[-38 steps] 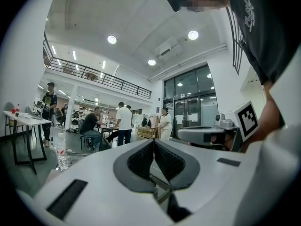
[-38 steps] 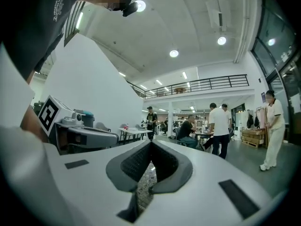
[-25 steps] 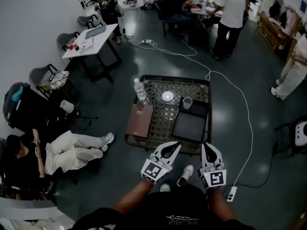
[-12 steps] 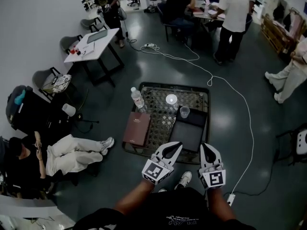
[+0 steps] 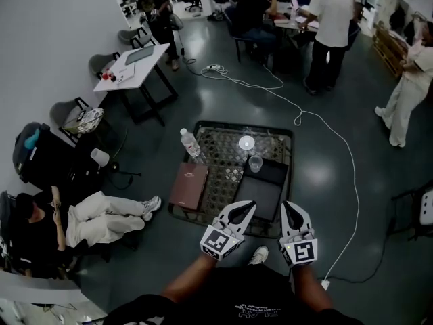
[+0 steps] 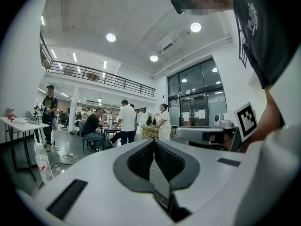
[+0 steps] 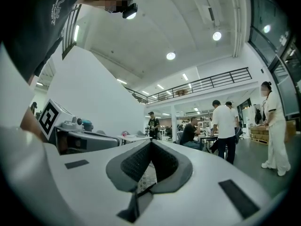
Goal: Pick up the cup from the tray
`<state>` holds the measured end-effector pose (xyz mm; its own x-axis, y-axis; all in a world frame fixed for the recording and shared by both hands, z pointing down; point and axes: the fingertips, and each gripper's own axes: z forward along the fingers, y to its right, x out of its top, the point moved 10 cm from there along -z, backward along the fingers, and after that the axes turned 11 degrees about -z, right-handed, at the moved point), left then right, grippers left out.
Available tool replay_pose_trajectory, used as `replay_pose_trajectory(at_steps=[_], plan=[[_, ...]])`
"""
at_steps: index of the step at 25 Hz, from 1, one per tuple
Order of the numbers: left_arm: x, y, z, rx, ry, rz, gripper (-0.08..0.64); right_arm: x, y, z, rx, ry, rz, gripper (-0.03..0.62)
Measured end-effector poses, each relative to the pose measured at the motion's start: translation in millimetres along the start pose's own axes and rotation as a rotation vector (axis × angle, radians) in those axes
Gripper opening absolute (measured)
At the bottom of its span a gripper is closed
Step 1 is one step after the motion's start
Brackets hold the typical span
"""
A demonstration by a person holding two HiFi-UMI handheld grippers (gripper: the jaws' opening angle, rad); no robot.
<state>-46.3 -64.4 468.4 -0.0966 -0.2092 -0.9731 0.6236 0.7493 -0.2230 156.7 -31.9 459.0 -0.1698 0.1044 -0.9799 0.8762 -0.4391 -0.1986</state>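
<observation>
Nearest the person, both grippers are held out level in front of the body. The left gripper has its fingers pressed together with nothing between them. The right gripper is the same, its fingers meeting at the tips and holding nothing. They sit side by side and apart, both aimed forward over the near edge of the low mesh worktop.

Just beyond the fingertips lies the dark tray, flat on the right half of the worktop, with a second, smaller dark tray against its far side. To the left of the trays a brown book lies flat.

The cup stands upright, mouth up, at the far left corner of the trays; whether it stands on the smaller one or just off its edge cannot be told. It is well apart from both grippers, ahead of them and lower, across the whole near tray. Neither gripper view shows it.

In the head view the cup lies almost straight ahead of the left fingers and off to the left of the right ones, so the left hand looks better lined up. Either hand would first have to spread its fingers and tip downward.

Farther on stand a water bottle and a small white round object.
</observation>
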Motion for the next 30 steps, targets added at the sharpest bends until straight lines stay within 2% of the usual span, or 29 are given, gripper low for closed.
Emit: replay_pose_trajectory(at_steps=[5,11,18,30], plan=[[-5.2,7.2,13.9,0.014,-0.028,0.004,0.011,-13.9,14.7,-5.5,0.016,0.024,0.030,0.008],[-3.4,18.6,24.6,0.028,-0.047,0.013,0.011,-3.7,29.8,-6.8,0.014,0.015,0.045,0.008],[-3.5,21.7,28.9,0.049,-0.076,0.066,0.011,-22.3,34.7,0.1,-0.002,0.068,0.085,0.008],[-2.1,-0.1,42.8,0.057,-0.051,0.064,0.011,-22.4,42.9,25.2,0.019,0.069,0.051,0.008]])
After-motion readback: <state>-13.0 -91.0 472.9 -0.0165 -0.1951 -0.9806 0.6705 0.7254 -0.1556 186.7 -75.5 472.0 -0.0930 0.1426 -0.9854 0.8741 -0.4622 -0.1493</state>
